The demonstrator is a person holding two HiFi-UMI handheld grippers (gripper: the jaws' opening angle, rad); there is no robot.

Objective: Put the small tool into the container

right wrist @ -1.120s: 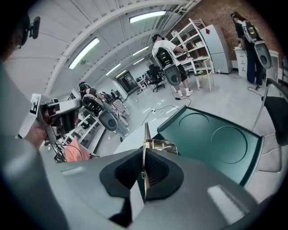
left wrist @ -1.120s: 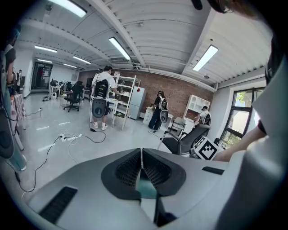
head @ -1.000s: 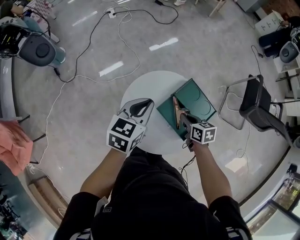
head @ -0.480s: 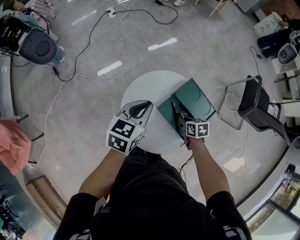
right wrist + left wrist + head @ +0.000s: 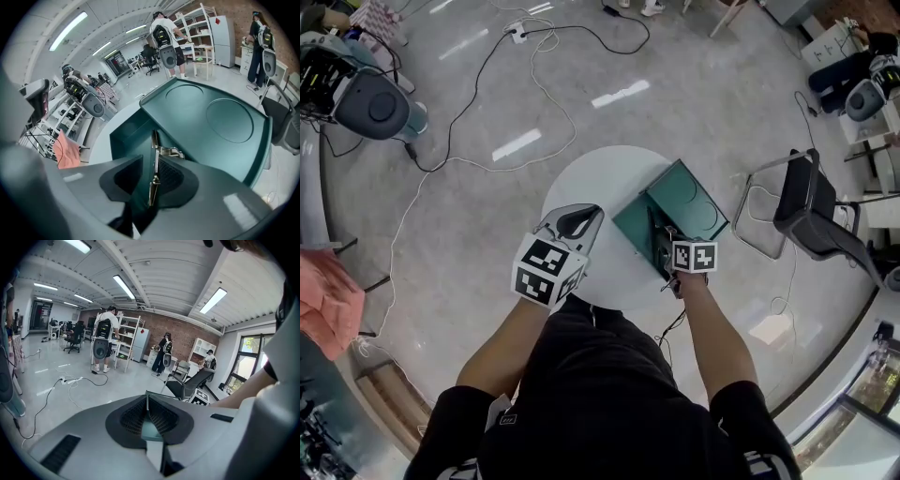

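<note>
The green container (image 5: 630,228) stands open on the round white table (image 5: 600,178), its lid (image 5: 694,199) swung back to the right. My right gripper (image 5: 659,240) reaches down into the box. In the right gripper view the small metal tool (image 5: 153,154) stands on edge inside the container (image 5: 124,136), between the jaws of my right gripper (image 5: 149,165). Those jaws are opening: the tool leans on the right pad and the left pad stands apart from it. My left gripper (image 5: 594,212) hovers over the table's left part, shut and empty, as the left gripper view (image 5: 147,399) also shows.
A black chair (image 5: 811,202) stands to the right of the table. Cables (image 5: 534,84) trail over the floor behind it, and a grey machine (image 5: 370,98) sits at the far left. Several people stand by shelves (image 5: 126,341) across the room.
My right gripper has sunk into the container with the tool, and its jaws have parted. The left gripper has hardly moved.
</note>
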